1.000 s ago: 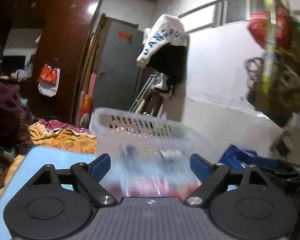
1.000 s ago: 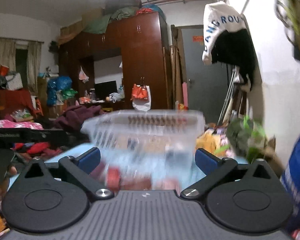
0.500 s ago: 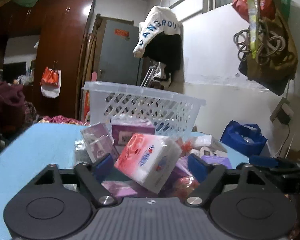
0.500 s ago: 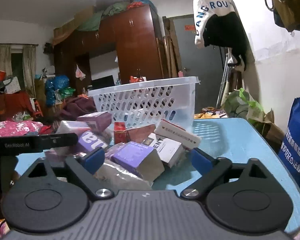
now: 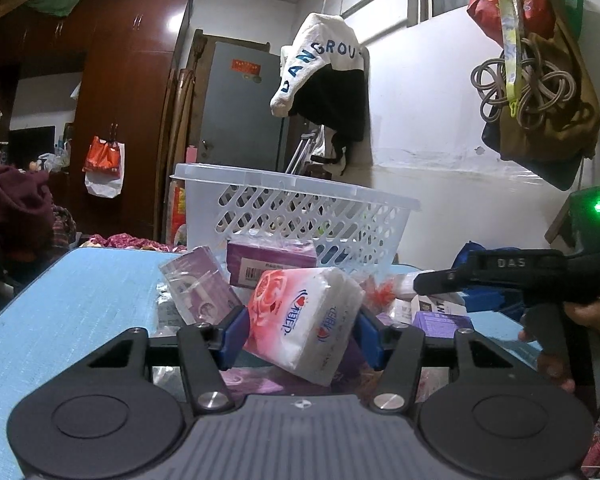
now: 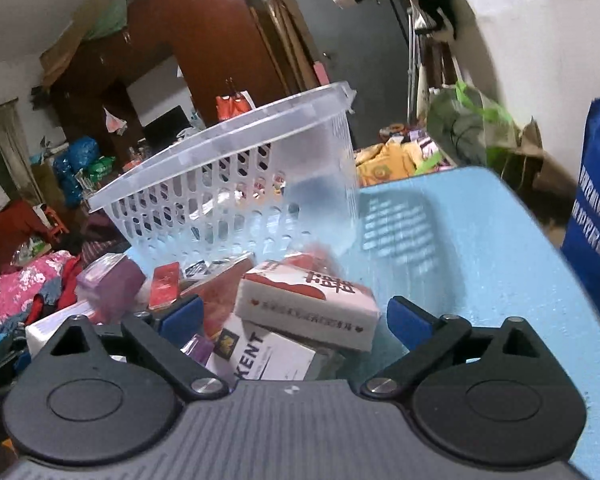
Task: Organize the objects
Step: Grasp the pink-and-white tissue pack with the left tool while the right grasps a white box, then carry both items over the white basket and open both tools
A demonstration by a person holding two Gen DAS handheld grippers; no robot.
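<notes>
Pink-and-white tissue pack [image 5: 304,326] tilted on the heap, caught between the left tongs [image 5: 300,330]; blue pads against both of its sides after just closing in, so gripped, probably to lift it clear of the pile. Soft and squashy by the look of it, hence a hold across the short width. Clear lattice basket [image 5: 300,216] behind the heap on the blue bench [image 5: 72,308], near enough for a short carry, likely the place for everything. Purple boxes [image 5: 270,258] and other packets jumbled between tongs and basket, some leaning on each other. Right tongs [image 6: 294,320] spread wide, having just been opening a little, nothing pinched; red-and-white box [image 6: 306,306] between them atop a white KENT box [image 6: 260,354], seemingly next in line. Right tongs also visible in the left view, held by a hand [image 5: 580,340] at the edge.
</notes>
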